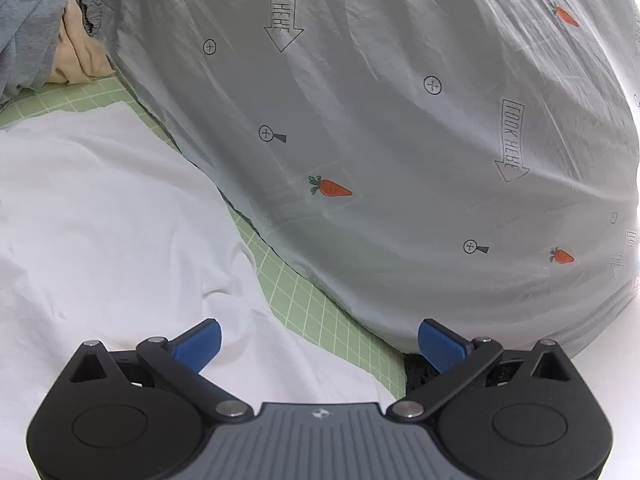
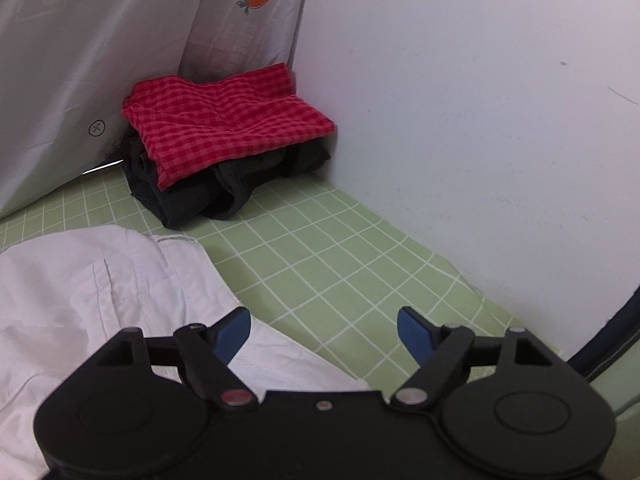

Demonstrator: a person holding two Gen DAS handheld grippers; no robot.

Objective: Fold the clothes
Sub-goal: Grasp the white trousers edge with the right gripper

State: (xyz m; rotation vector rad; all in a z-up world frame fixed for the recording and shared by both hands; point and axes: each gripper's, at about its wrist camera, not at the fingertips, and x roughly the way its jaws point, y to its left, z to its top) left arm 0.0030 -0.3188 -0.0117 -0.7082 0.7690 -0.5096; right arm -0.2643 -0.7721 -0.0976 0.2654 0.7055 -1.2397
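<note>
The white garment (image 1: 104, 216) fills the lower left of both wrist views, lying rumpled on the green grid mat (image 2: 328, 256); it looks light, soft and limp, best pinched at a hem or corner. Both the left gripper (image 1: 320, 340) and right gripper (image 2: 324, 328) are spread wide, holding nothing. The grey carrot-print sheet (image 1: 400, 120) at upper right reads "LOOK HERE".
</note>
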